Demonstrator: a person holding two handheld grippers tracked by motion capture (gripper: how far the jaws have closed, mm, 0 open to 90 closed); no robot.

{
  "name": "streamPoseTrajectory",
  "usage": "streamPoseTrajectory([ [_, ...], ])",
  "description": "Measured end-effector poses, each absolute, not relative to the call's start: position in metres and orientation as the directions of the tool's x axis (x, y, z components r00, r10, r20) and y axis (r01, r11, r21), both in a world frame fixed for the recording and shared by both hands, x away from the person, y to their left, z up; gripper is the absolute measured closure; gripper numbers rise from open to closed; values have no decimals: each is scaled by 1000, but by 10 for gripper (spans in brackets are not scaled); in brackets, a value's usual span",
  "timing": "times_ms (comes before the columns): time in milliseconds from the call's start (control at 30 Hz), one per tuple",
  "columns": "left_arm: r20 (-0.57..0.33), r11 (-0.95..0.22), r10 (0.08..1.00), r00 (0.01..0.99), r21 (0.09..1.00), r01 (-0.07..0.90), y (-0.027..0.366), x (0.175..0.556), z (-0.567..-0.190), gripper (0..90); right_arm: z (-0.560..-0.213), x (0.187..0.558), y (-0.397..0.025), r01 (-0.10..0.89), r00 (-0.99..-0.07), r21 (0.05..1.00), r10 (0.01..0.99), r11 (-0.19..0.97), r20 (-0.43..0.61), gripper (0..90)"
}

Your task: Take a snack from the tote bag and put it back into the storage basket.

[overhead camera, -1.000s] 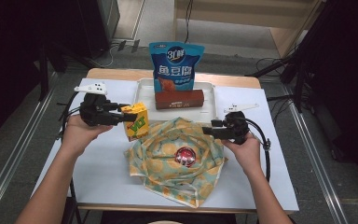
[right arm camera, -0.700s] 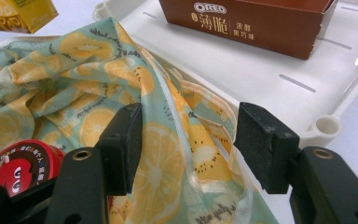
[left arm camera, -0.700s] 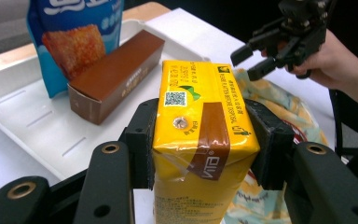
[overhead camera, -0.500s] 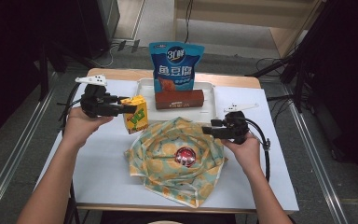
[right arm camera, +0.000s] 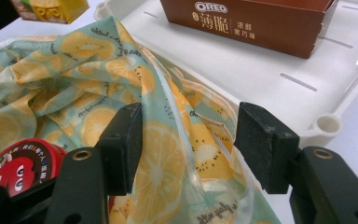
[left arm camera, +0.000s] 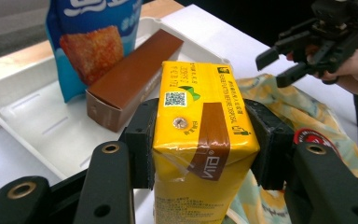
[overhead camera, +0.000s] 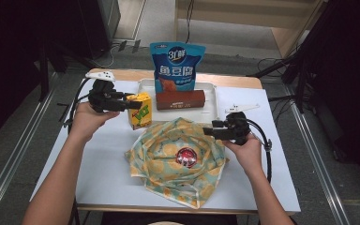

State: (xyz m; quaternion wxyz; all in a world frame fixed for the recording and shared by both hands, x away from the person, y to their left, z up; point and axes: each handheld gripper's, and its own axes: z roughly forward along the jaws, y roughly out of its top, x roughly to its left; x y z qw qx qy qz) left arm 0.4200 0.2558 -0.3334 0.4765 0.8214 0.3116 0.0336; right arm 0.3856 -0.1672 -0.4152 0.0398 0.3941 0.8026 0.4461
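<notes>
My left claw [left arm camera: 203, 140] clamps one yellow Vita carton [left arm camera: 200, 135], held up beside the white tray [overhead camera: 211, 110]. My right claw [right arm camera: 189, 140] gapes wide over the lemon-print bag [right arm camera: 98, 93], gripping nothing. The right claw's view alone reads "OREO" on the one brown box [right arm camera: 251, 21]; the high view shows one blue pouch [overhead camera: 177, 65], "3".

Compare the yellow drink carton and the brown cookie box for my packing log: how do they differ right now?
The yellow drink carton is clamped upright in the left claw, beside the white tray; the brown cookie box lies on its long side in that tray, untouched. The carton is stubbier, the box long and slim. Both are cardboard packs.
</notes>
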Motion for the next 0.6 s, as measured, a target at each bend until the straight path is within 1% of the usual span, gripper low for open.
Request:
streamPoseTrajectory([
  [233, -264, -314, 542, 798, 817, 484, 255, 434, -335, 513, -416, 385, -167, 597, -687, 746, 668, 295, 285, 425],
  [367, -233, -337, 564, 793, 811, 478, 252, 439, -335, 513, -416, 385, -167, 599, -686, 744, 669, 295, 287, 425],
  [600, -236, -322, 570, 787, 817, 478, 251, 447, -337, 513, -416, 382, -168, 602, -683, 743, 671, 294, 288, 425],
])
